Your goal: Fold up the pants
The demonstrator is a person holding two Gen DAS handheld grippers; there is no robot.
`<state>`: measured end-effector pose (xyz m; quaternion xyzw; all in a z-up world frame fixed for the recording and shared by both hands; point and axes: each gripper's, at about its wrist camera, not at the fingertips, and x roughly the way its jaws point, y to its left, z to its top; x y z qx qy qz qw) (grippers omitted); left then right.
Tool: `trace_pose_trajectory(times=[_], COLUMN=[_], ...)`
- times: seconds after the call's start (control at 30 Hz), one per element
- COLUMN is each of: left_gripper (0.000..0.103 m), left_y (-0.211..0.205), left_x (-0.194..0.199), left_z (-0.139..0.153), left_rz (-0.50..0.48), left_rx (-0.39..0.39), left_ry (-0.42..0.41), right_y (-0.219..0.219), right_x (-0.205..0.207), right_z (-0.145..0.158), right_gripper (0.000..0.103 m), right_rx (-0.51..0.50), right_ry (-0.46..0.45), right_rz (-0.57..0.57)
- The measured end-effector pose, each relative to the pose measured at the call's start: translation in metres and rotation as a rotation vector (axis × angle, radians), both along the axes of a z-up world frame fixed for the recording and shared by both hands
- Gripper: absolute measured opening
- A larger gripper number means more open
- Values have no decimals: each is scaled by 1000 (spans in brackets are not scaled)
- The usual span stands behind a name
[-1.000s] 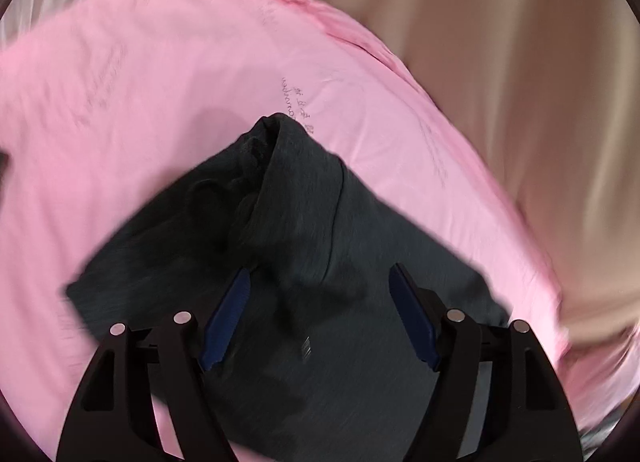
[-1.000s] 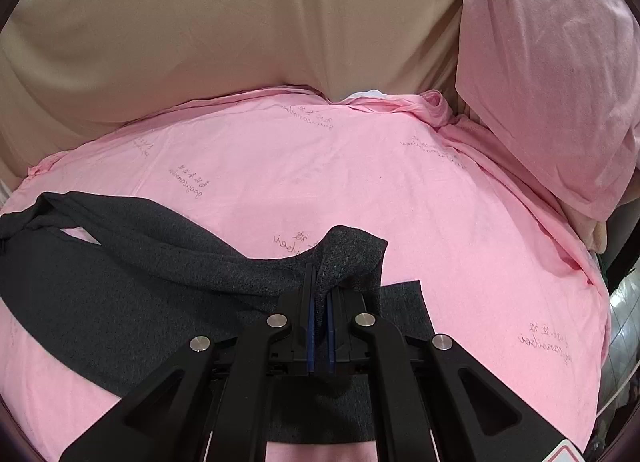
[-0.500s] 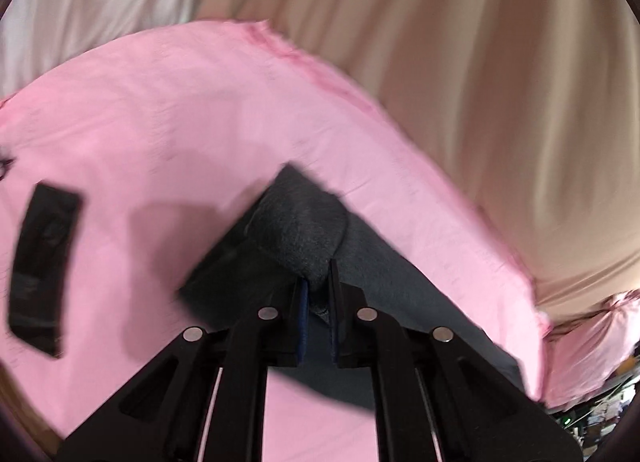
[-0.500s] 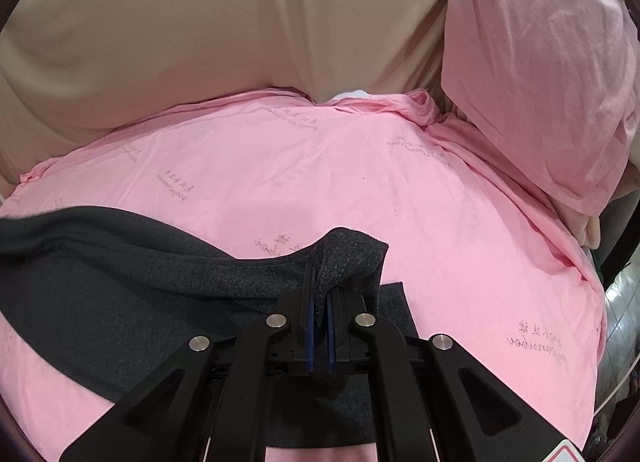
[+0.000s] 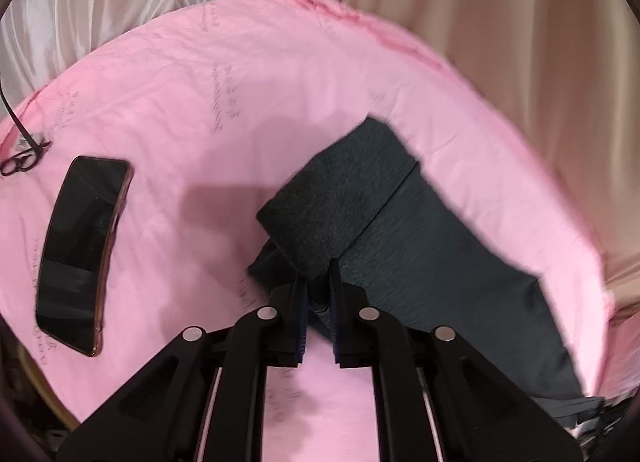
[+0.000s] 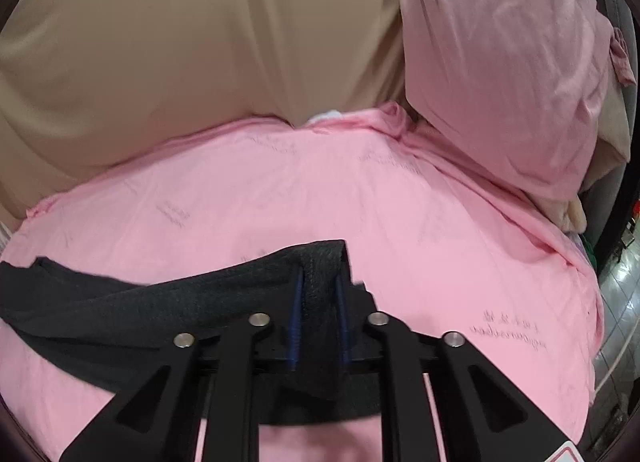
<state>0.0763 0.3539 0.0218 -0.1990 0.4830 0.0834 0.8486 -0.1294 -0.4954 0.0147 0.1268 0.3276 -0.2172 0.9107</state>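
Dark grey pants (image 5: 420, 238) lie on a pink bed sheet (image 5: 200, 93). My left gripper (image 5: 318, 282) is shut on a corner of the pants, which folds up over its fingertips. In the right wrist view my right gripper (image 6: 319, 282) holds another bunched edge of the pants (image 6: 160, 302) between its fingers, with the jaws slightly parted around the thick cloth. The rest of the pants stretches left as a dark band on the sheet (image 6: 360, 189).
A black phone (image 5: 80, 250) lies on the sheet to the left, with glasses (image 5: 22, 159) beyond it. A pink pillow (image 6: 500, 73) stands at the right. Beige curtain (image 6: 180, 41) hangs behind the bed.
My left gripper has shut on the pants and swung left with them, bringing the phone into view. My right gripper has moved, and its jaws have widened slightly around the cloth.
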Motion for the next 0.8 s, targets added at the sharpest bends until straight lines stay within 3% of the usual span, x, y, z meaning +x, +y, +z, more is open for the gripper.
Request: trace_pose_trajectory(times=[0.1, 0.2, 0.27, 0.33, 0.43, 0.5, 0.53, 0.6, 0.67, 0.77, 0.8], left_gripper=[16, 16, 17, 22, 25, 26, 26, 26, 26, 26, 26], left_y=[-2, 2, 0, -7, -16, -20, -21, -20, -18, -17, -19], left_x=[-9, -23, -27, -25, -14, -10, -7, -5, -5, -5, -5], left_z=[-16, -14, -7, -3, -8, -14, -18, -23, -23, -23, -23], left_rz=[8, 22, 20, 11, 7, 17, 22, 31, 44, 51, 47], left_rx=[17, 2, 17, 44, 62, 85, 94, 95, 86, 83, 100], left_ry=[35, 25, 1, -8, 12, 29, 41, 49, 49, 58, 63], right_y=[-9, -16, -15, -11, -11, -11, -13, -19, -18, 2, 10], right_x=[-34, -76, -82, -76, -50, -26, -12, 13, 37, 14, -1], right_z=[-24, -23, -17, -12, -13, -14, -15, -20, -14, 45, 58], right_gripper=[27, 30, 45, 55, 56, 63, 73, 73, 7, 4, 4], right_rx=[82, 225, 283, 324, 367, 317, 279, 256, 242, 76, 8], right_ry=[7, -100, -143, -174, -173, -133, -108, -74, -42, -263, -298], right_rz=[-72, -101, -78, -41, -4, 0, -13, -3, 62, 142, 160])
